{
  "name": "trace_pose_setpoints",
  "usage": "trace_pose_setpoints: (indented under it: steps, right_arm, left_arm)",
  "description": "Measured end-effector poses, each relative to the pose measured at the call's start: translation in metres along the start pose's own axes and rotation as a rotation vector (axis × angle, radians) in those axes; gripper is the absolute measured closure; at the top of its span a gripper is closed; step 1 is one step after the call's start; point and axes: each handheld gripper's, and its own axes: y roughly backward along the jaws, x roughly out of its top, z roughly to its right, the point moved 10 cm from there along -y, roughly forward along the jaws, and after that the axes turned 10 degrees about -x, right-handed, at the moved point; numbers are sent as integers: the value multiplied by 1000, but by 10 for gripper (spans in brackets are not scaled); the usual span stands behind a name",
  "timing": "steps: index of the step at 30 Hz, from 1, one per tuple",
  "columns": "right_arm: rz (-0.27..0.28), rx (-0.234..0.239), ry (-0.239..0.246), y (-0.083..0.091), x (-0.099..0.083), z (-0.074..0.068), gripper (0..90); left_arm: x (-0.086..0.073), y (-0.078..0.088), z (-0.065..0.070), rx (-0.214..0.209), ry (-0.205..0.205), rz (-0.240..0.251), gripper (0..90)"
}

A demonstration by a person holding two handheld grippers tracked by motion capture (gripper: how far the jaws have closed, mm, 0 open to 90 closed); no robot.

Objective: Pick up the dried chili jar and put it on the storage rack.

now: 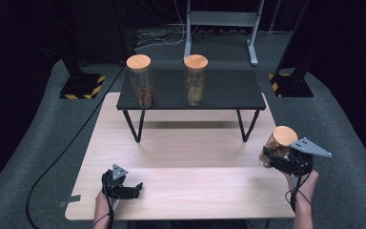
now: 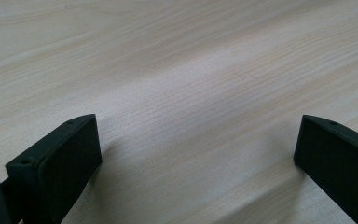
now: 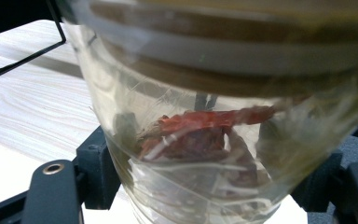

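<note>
The glass jar point(image 3: 205, 140) is sitting pinched in the right tongs point(image 1: 286, 160); keeping it upright matters. The left tongs point(image 2: 198, 154) are resting spread over the desk point(image 2: 177, 56).

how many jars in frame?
3. Two stand on the black shelf: left jar, middle jar. The third jar is clamped in the right gripper at the table's right edge.

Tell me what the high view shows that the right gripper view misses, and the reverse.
High view: two lidded jars standing on the black shelf, and the left tool open, low over the table. Right gripper view: red dried contents inside the glass, close up. Both: the right tool shut on the third jar, plus the light wood table.
</note>
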Motion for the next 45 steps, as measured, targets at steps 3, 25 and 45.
trace_pose_setpoints:
  steps: [3, 25, 45]
  right_arm:
    - [-1, -1, 5, -1, 2, 0, 247]
    - [12, 11, -3, -3, 19, 2, 247]
    - [13, 24, 4, -7, 33, 1, 246]
  left_arm:
    - [0, 0, 0, 0, 0, 0, 0]
    - [0, 0, 0, 0, 0, 0, 0]
    - [0, 0, 0, 0, 0, 0, 0]
